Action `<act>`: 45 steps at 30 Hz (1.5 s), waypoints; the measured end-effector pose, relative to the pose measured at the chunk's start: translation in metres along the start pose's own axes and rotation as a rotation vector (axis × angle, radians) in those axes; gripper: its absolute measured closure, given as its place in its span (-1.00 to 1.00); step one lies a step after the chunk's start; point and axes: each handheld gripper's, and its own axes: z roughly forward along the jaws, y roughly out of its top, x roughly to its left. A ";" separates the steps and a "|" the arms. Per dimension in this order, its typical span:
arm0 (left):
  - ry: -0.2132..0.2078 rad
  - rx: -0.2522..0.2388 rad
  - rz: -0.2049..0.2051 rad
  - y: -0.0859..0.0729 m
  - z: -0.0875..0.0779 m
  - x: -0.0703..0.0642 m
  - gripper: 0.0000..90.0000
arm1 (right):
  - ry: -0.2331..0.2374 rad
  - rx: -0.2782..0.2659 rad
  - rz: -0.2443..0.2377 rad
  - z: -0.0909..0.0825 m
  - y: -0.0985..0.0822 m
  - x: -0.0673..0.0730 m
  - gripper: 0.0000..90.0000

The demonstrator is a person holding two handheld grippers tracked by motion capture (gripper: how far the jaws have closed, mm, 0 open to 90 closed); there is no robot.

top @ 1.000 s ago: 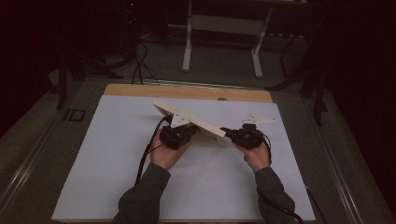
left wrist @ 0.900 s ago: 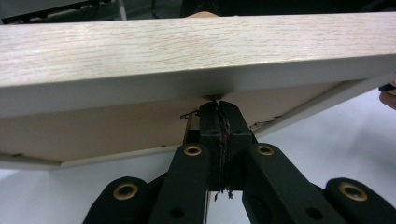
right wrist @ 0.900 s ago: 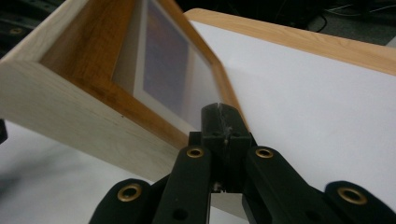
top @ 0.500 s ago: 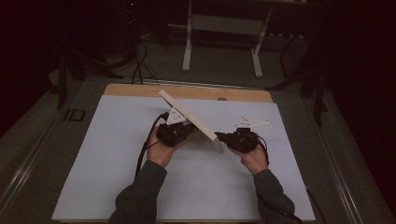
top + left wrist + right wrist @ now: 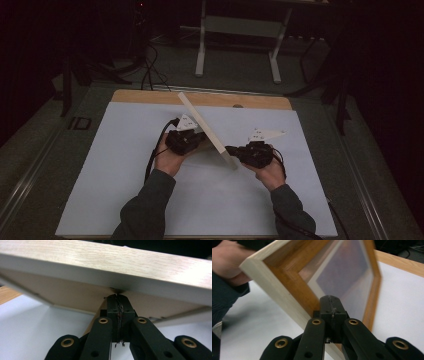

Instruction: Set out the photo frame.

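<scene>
While the person's forearms reach in over the white sheet [image 5: 125,190] on the table [image 5: 150,96], the left gripper [image 5: 186,141] sits with its jaws pressed together, nothing between them, their tips pushed up against the brown back panel of the picture frame [image 5: 206,129]. From that gripper's own view the jaws [image 5: 117,312] meet the underside of the frame just below its pale wooden edge, which runs across above them.

Just to the right of the left gripper, the frame stands tilted on edge, slanting from a high far corner down to a low near corner that comes close to the sheet, and it lies between the two grippers.

Right of the frame's low corner is the right gripper [image 5: 240,151], held in the person's right hand [image 5: 270,172]. Its jaws are closed together too, empty, with their tips [image 5: 332,307] touching the front of the frame at the inner wooden border, next to the glazed picture. Beyond the frame in that view, a hand [image 5: 229,262] and dark sleeve show.
</scene>
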 end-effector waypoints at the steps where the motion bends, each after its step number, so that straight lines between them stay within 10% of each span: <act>1: -0.005 -0.002 -0.004 0.000 0.001 0.001 1.00 | 0.006 0.000 -0.004 0.001 0.000 0.002 1.00; 32: -0.224 -0.005 -0.058 -0.011 0.018 0.005 1.00 | 0.014 0.012 -0.038 0.023 0.011 0.019 1.00; 45: -0.217 -0.004 -0.108 -0.018 0.023 0.008 0.89 | -0.015 0.029 -0.061 0.025 0.011 0.020 1.00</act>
